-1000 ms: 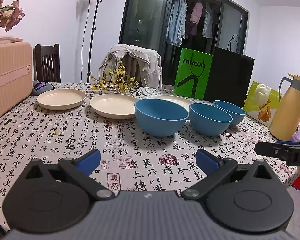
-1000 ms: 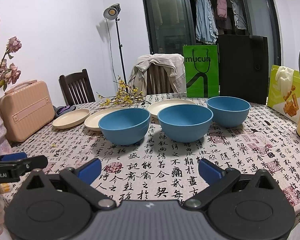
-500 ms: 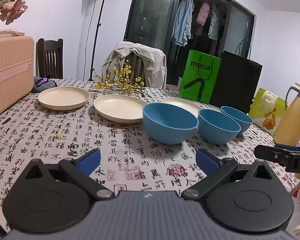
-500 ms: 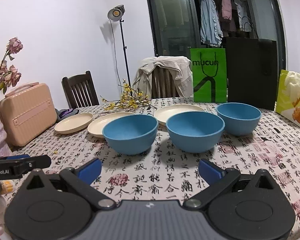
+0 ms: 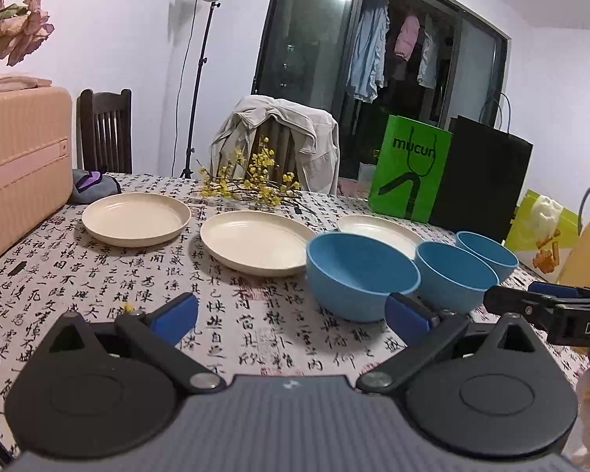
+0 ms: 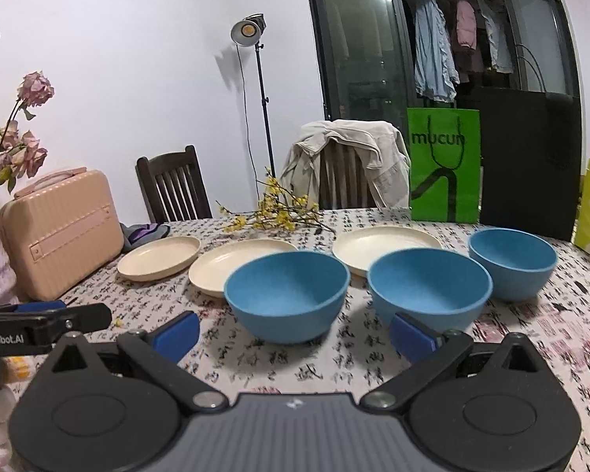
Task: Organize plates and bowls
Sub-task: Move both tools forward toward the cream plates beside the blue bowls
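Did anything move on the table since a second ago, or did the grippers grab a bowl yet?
Only the grippers moved: both came closer to the dishes, which look bigger now. The left gripper and right gripper stayed open and empty. Nothing was grabbed. The three blue bowls, like the nearest one, and three cream plates, like the left one, stayed put on the table.

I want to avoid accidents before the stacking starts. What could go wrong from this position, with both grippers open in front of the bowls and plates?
1. The three round blue bowls sit close together; the left blue bowl and the middle blue bowl nearly meet, so a finger of the right gripper may knock one.
2. The right cream plate lies just behind them and may get pushed.
3. The shallow left cream plate may slip from the left gripper.
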